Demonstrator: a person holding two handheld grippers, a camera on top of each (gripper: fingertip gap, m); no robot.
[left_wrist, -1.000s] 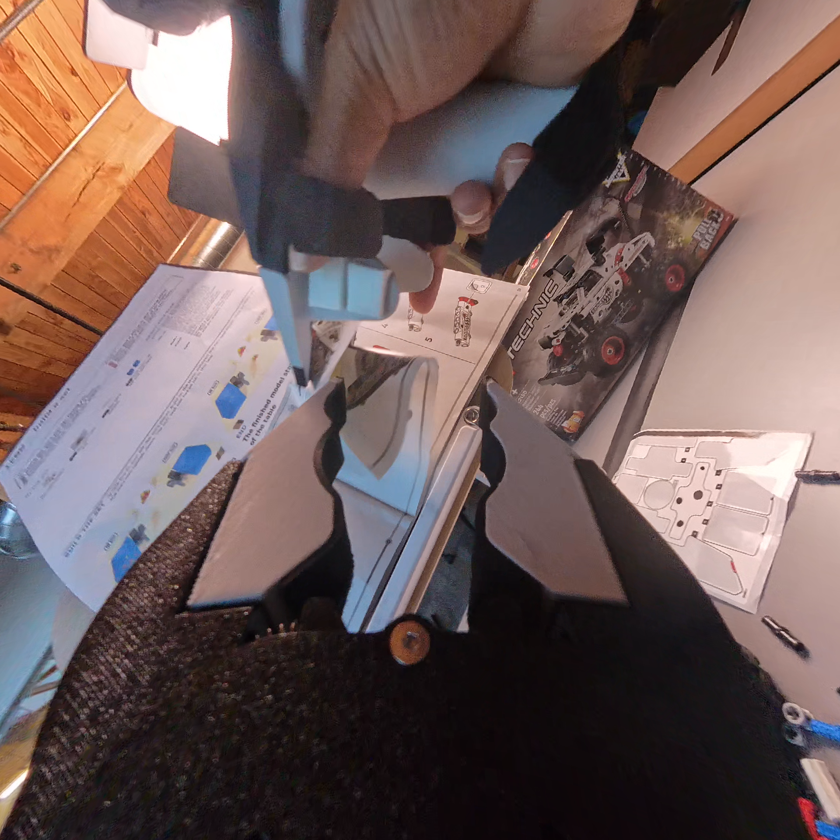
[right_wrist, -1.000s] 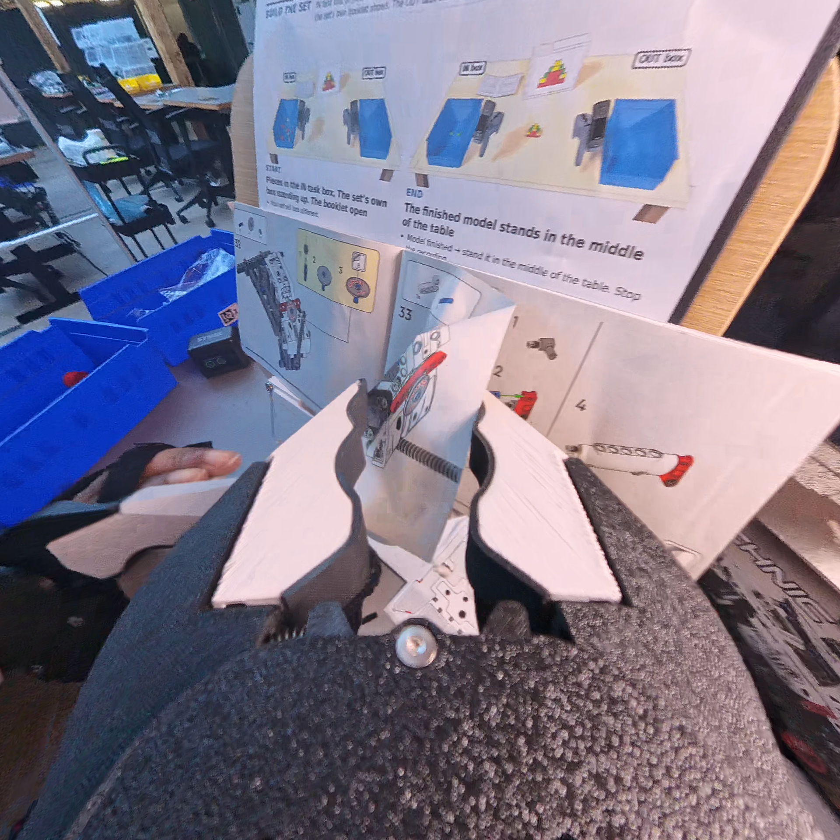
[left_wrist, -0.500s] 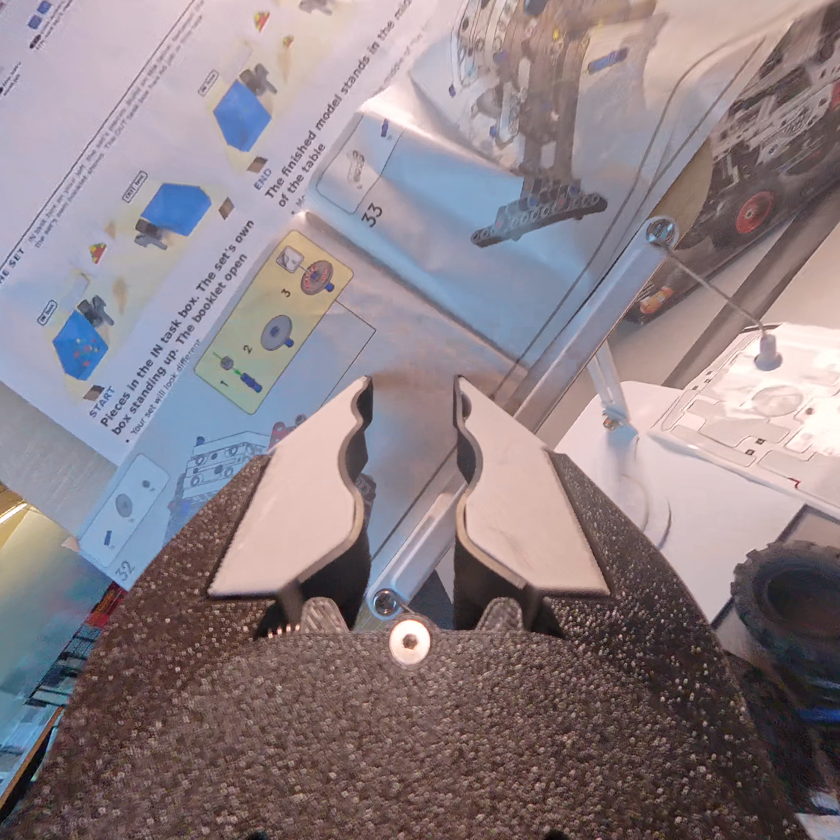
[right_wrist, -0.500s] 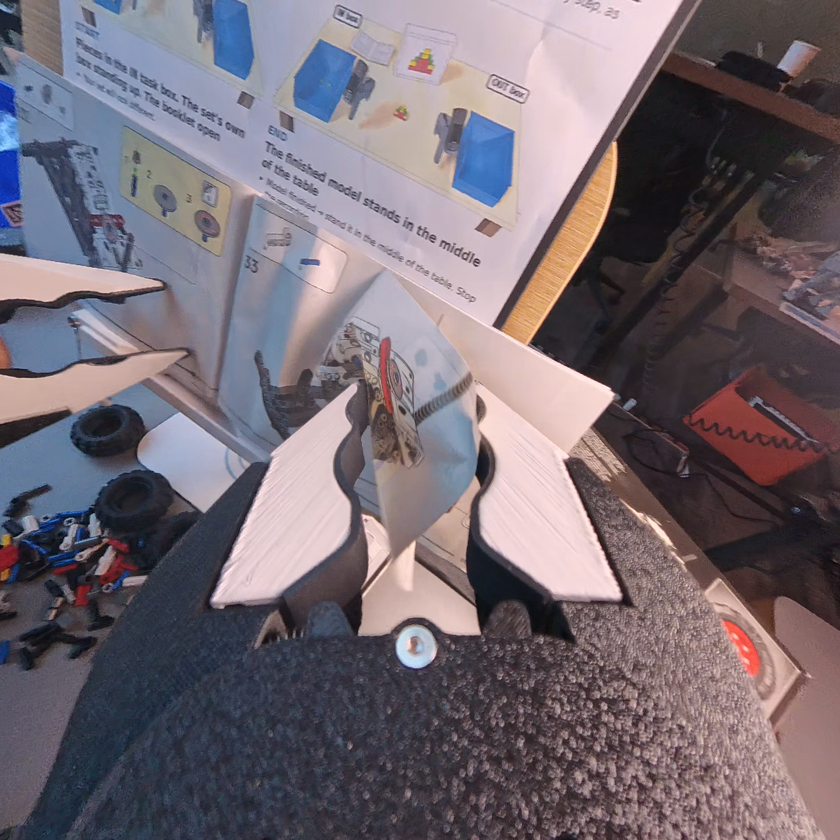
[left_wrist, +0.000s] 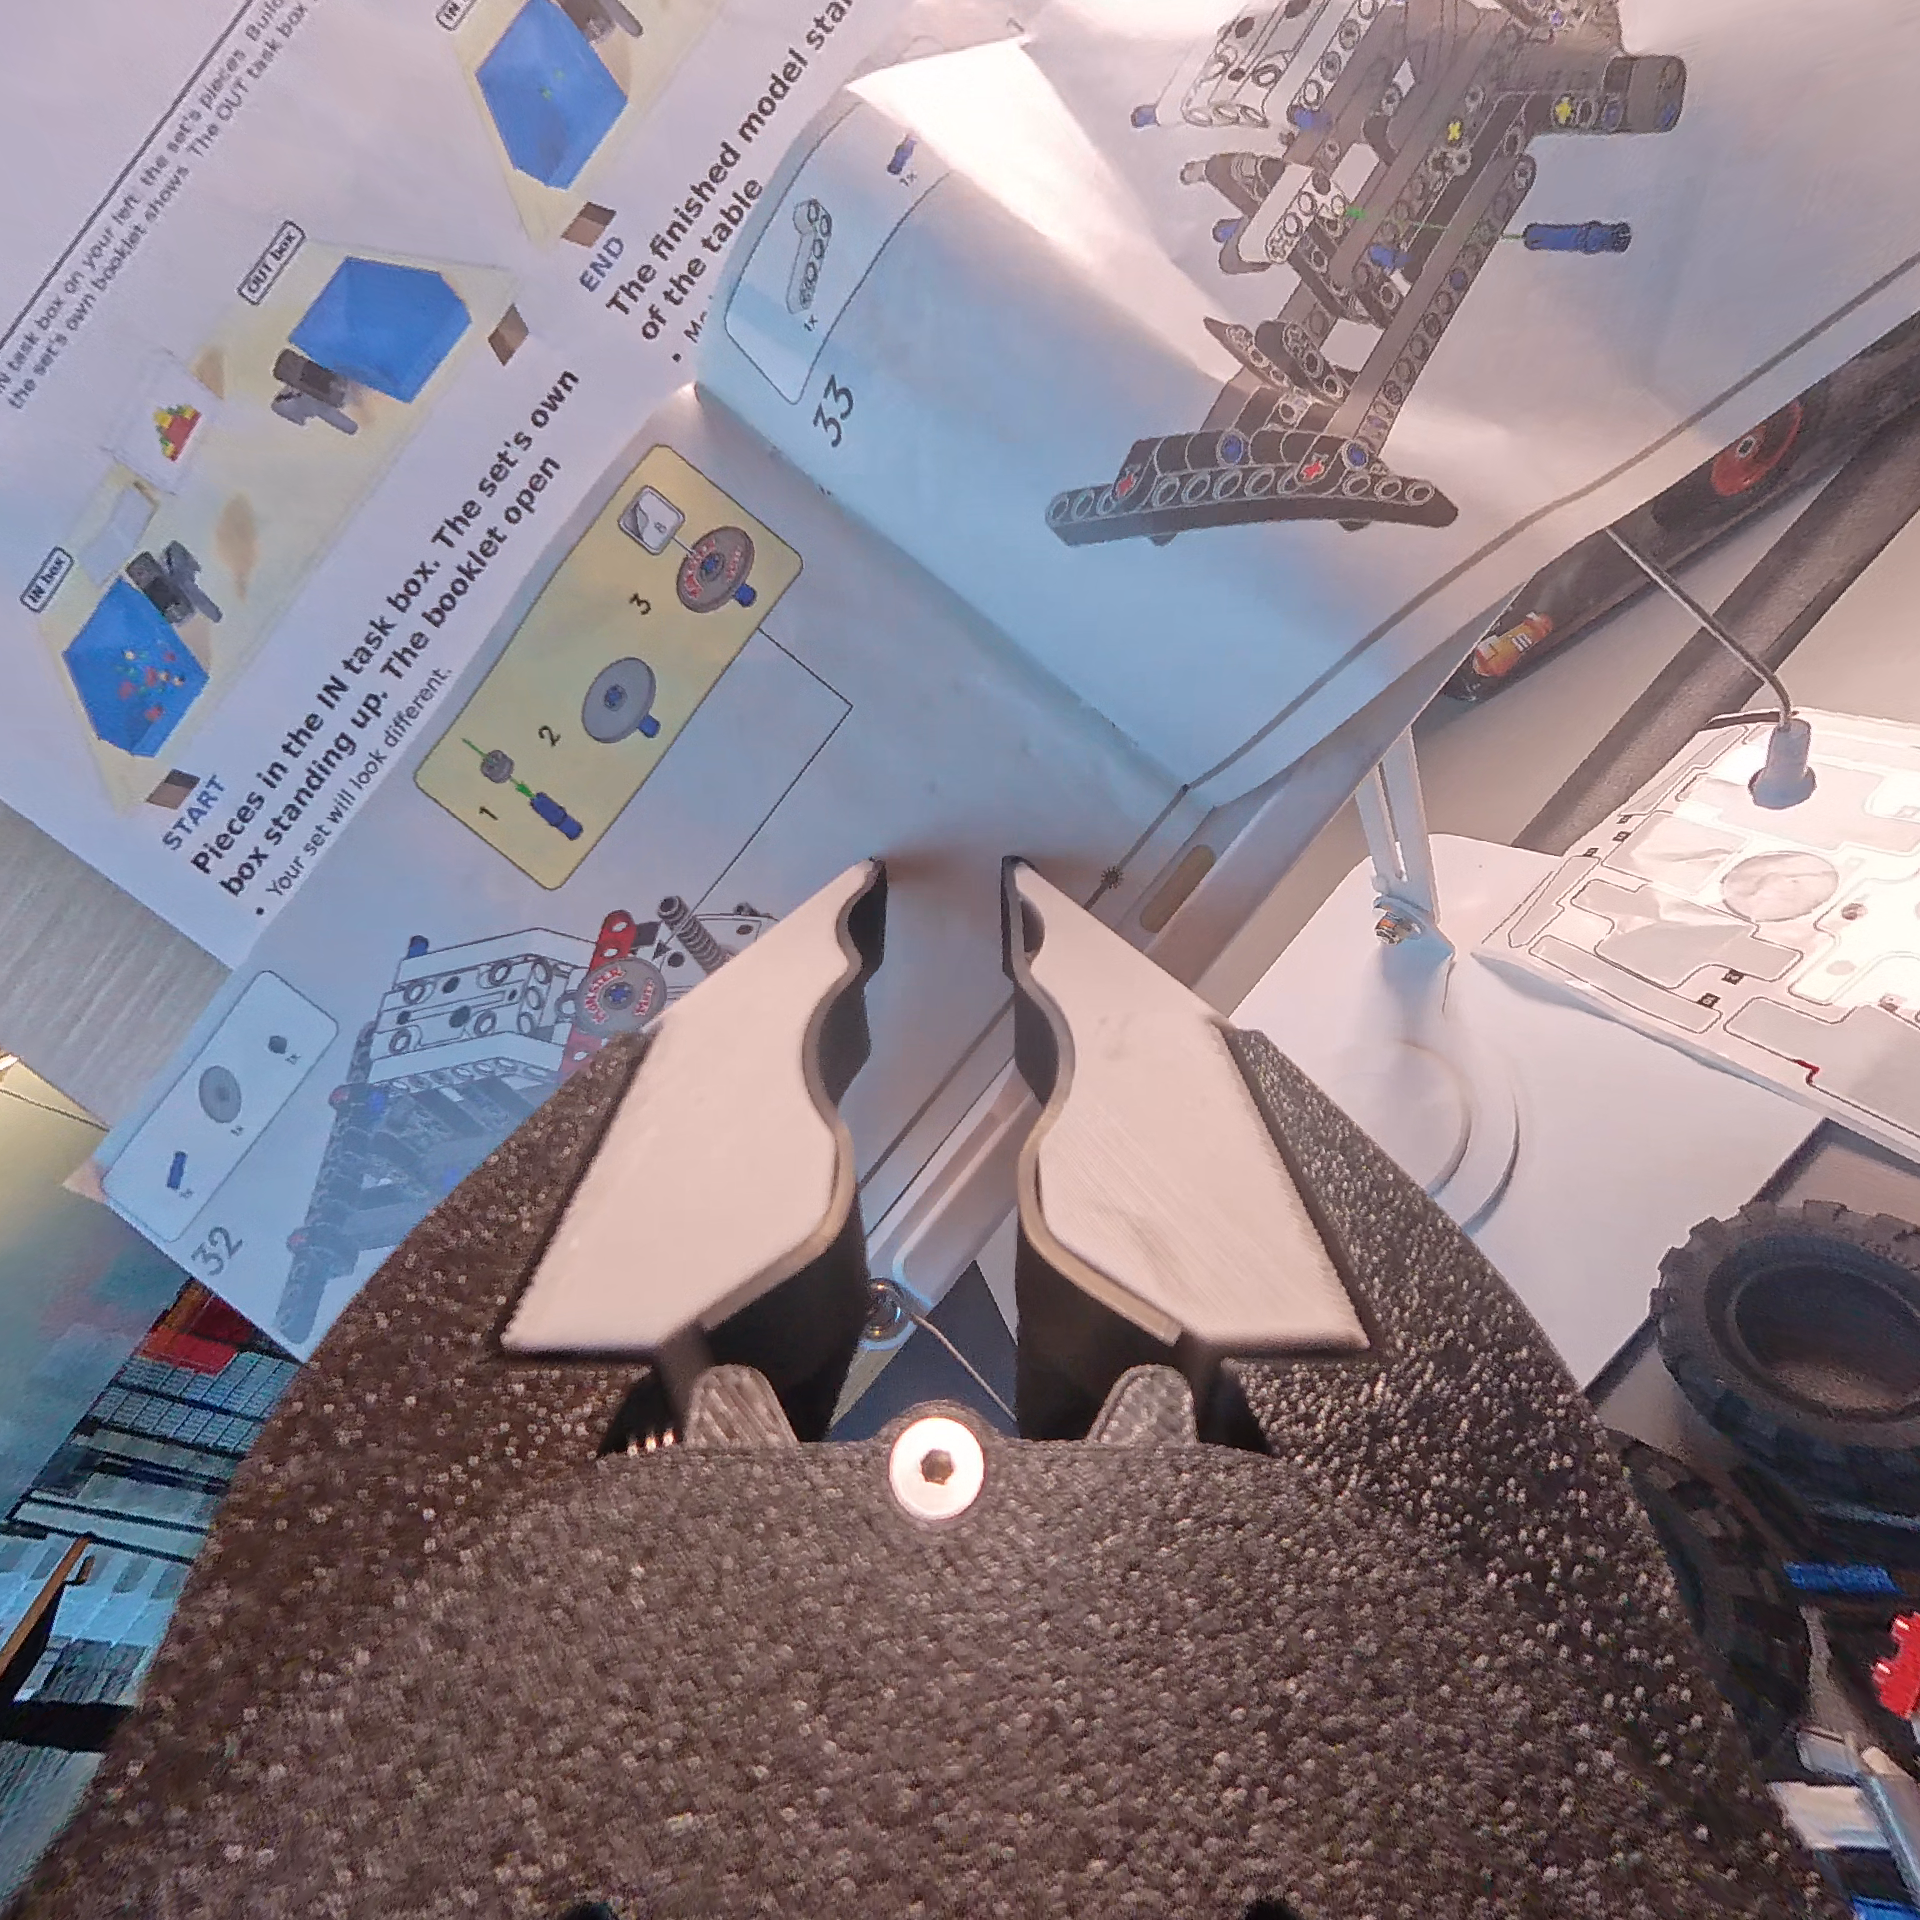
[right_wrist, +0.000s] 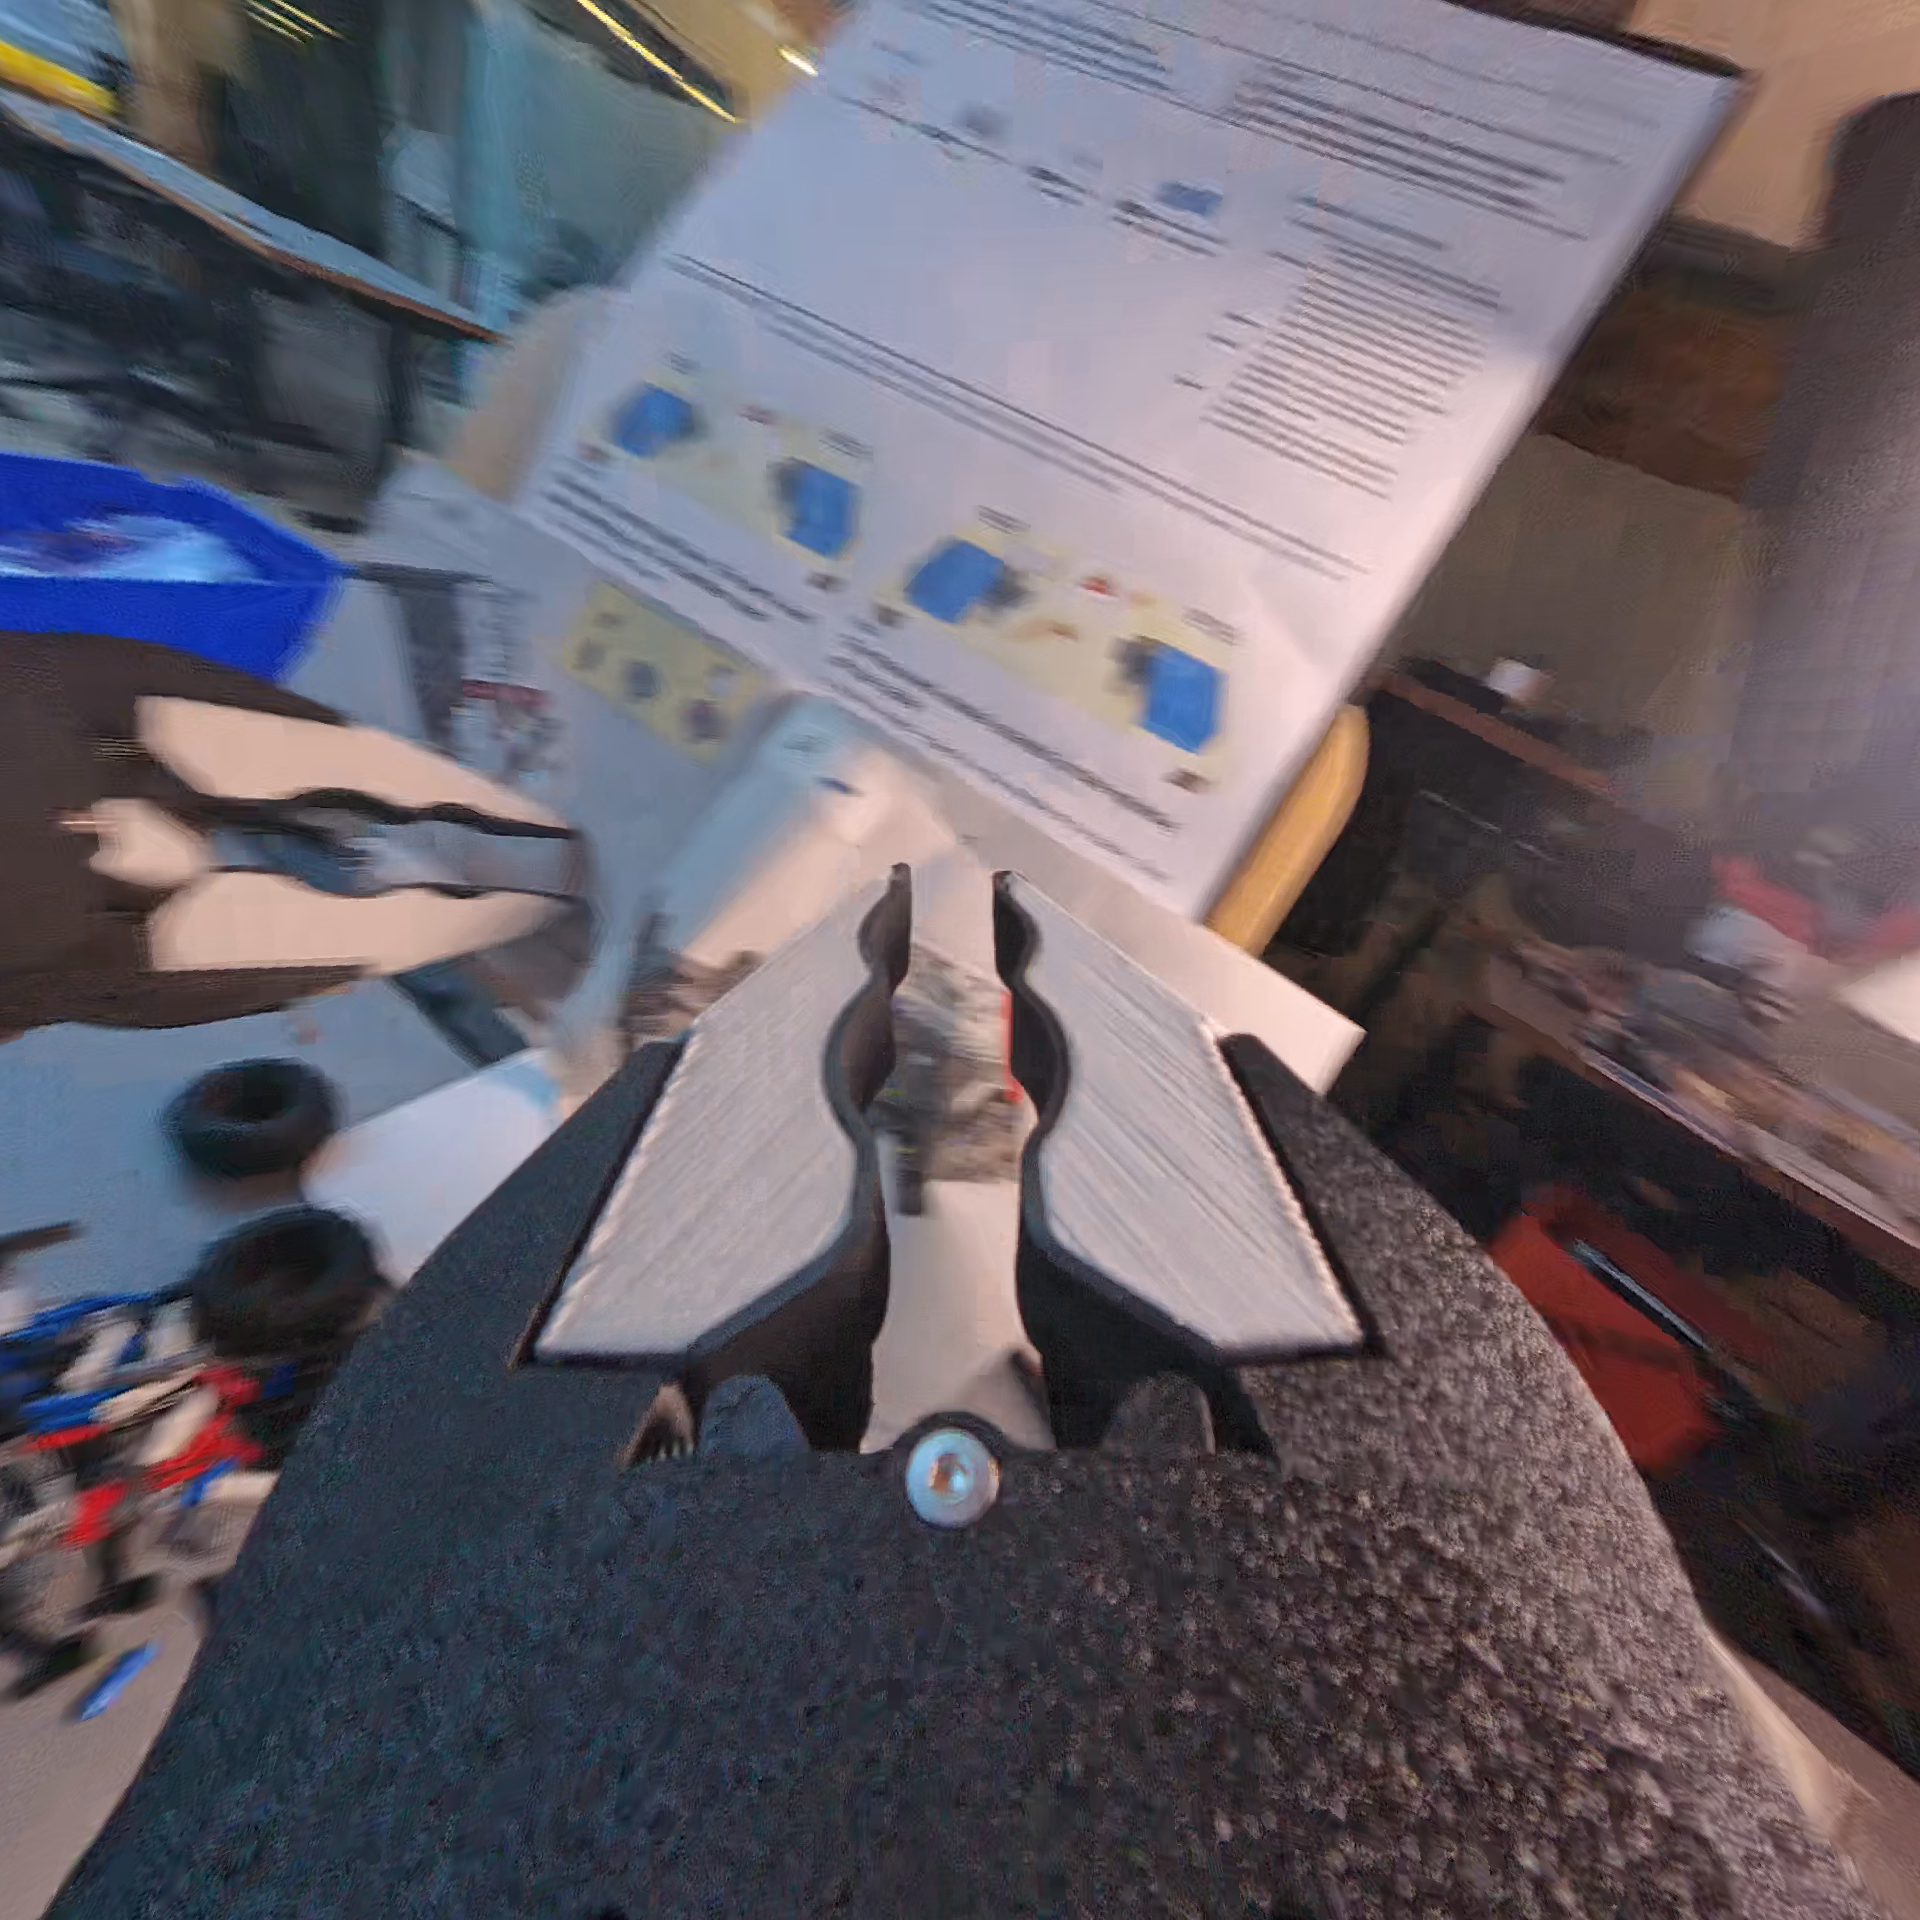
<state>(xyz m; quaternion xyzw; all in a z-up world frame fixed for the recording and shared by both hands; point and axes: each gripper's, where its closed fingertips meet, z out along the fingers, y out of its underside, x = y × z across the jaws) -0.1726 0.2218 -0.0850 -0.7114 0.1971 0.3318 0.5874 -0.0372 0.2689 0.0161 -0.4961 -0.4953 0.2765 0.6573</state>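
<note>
An open building booklet (left_wrist: 935, 675) stands on a white stand, resting on its ledge (left_wrist: 1278, 821). A printed instruction sheet (left_wrist: 312, 364) stands behind it. My left gripper (left_wrist: 943, 883) is open by a narrow gap and empty, with its tips close to the booklet's lower edge at the fold. My right gripper (right_wrist: 951, 878) is narrowly open at the booklet's right-hand page (right_wrist: 940, 1039), which shows through the gap. That view is blurred, so I cannot tell whether it touches the page. The left gripper also shows there, on the left (right_wrist: 571, 862).
A sticker sheet (left_wrist: 1714, 935) lies on the stand's base (left_wrist: 1403, 1122). A black tyre (left_wrist: 1797, 1340) lies beside it, and the set's box (left_wrist: 1662, 540) lies behind the stand. In the right wrist view there are two tyres (right_wrist: 249, 1112), loose pieces (right_wrist: 104, 1455) and a blue bin (right_wrist: 135, 571). There is about 20 cm between the tips of the two grippers.
The left gripper swung down to face the booklet and moved closer. The right gripper's jaws narrowed. The curled page that stood between them now lies flatter, and the right view is moving fast.
</note>
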